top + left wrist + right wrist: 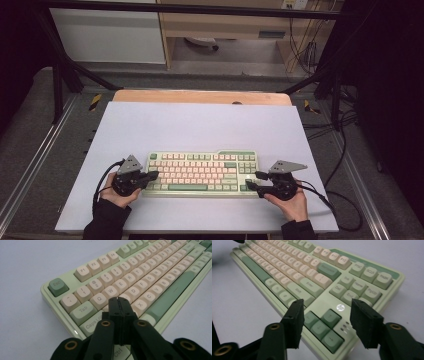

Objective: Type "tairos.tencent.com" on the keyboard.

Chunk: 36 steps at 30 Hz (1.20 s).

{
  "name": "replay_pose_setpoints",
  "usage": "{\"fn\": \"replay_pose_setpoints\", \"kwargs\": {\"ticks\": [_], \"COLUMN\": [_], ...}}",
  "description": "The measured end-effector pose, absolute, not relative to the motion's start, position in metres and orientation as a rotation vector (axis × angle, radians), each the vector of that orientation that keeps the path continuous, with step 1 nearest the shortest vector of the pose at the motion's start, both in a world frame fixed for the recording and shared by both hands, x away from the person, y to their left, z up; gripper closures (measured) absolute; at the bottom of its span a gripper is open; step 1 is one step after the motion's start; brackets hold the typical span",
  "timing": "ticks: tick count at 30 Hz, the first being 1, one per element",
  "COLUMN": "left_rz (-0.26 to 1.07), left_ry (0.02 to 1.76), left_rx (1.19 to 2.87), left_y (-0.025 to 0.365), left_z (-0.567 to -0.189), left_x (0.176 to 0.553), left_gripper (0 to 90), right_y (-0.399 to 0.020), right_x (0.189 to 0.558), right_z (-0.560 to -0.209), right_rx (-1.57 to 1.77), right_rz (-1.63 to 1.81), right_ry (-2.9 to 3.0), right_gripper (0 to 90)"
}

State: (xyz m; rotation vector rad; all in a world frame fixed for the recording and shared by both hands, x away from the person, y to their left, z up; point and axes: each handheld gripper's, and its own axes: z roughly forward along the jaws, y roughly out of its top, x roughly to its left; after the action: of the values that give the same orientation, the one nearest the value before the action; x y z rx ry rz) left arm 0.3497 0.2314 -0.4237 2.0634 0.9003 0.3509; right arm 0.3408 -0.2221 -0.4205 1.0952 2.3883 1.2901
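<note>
While my left gripper [153, 174] rests closed at the keyboard's [202, 172] nine o'clock end, my right gripper [253, 181] gapes empty at three o'clock.

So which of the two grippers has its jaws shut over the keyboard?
The left gripper: its jaws are pressed together above the keyboard's A key area. The right gripper stands apart, jaws gaping over the arrow keys.
</note>
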Motion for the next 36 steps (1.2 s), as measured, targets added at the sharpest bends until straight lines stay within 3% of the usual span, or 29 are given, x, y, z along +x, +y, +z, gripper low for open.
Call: {"fn": "replay_pose_setpoints", "kwargs": {"ticks": [11, 18, 27, 36], "left_rz": [0.341, 0.337, 0.335, 0.334], "left_ry": [0.897, 0.890, 0.888, 0.888], "left_rx": [2.063, 2.054, 2.055, 2.057], "left_y": [0.230, 0.230, 0.230, 0.230], "left_z": [-0.425, -0.424, -0.425, -0.426], "left_x": [0.350, 0.349, 0.349, 0.349], "left_gripper": [89.9, 89.9, 89.9, 89.9], "right_y": [-0.186, -0.162, -0.143, -0.118], "right_x": [0.348, 0.355, 0.362, 0.371], "right_z": [-0.414, -0.410, -0.411, -0.411], "right_rx": [1.057, 1.046, 1.060, 1.050], "right_rz": [1.288, 1.341, 1.350, 1.366], "right_ry": [2.460, 2.490, 2.495, 2.490], "right_gripper": [73.7, 82.2, 89.4, 90.0]}}
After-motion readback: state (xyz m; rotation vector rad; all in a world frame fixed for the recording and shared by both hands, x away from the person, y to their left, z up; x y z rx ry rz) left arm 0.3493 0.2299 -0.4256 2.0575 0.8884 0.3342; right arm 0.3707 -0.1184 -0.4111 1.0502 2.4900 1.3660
